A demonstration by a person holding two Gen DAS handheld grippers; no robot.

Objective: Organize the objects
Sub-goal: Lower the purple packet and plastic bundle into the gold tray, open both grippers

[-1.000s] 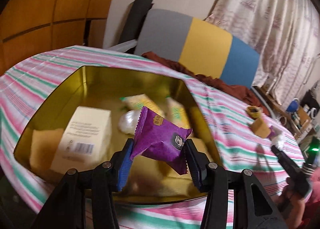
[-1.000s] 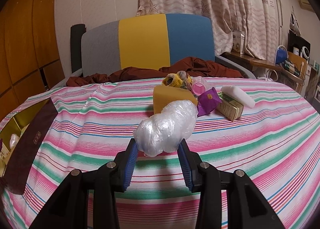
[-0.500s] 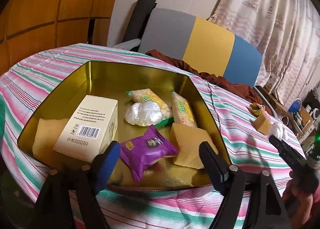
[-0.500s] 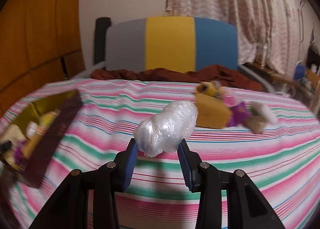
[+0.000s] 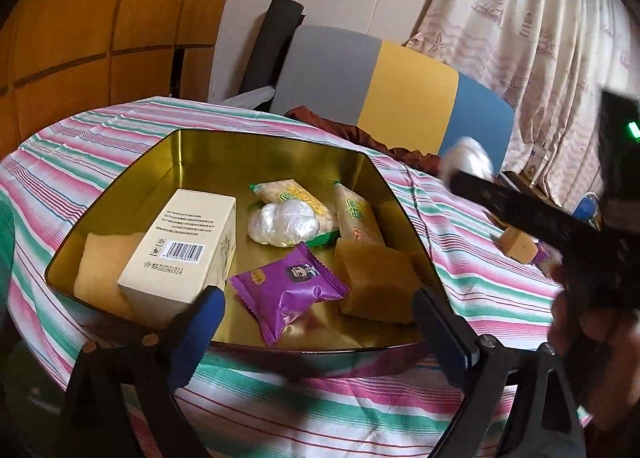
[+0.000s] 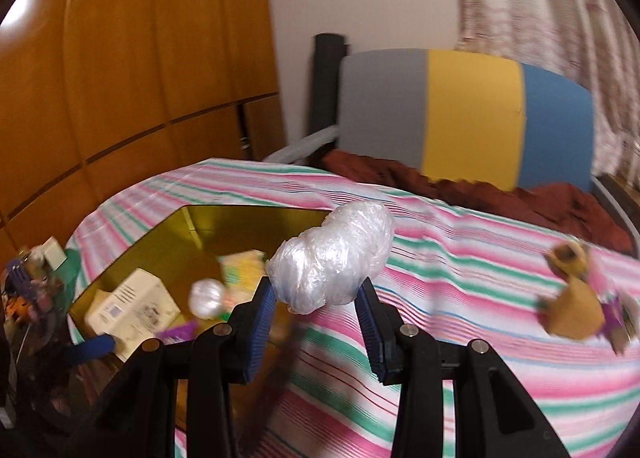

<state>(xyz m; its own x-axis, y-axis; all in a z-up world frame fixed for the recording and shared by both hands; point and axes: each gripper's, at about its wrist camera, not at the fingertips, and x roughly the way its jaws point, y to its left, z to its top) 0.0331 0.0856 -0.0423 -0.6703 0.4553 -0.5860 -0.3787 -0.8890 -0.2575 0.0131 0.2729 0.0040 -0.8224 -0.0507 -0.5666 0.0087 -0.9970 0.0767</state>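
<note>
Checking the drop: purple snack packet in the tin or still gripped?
In. The purple packet lies flat on the gold tin's floor; the left gripper, jaws just opened, stands wide and clear of it.

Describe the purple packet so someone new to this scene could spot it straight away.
Find the gold tin on the striped tablecloth. Along its near edge, the purple snack packet lies flat on the tin's floor, between the cream barcoded box and a tan sponge block. It is the only purple thing inside, with crimped zigzag ends.
</note>
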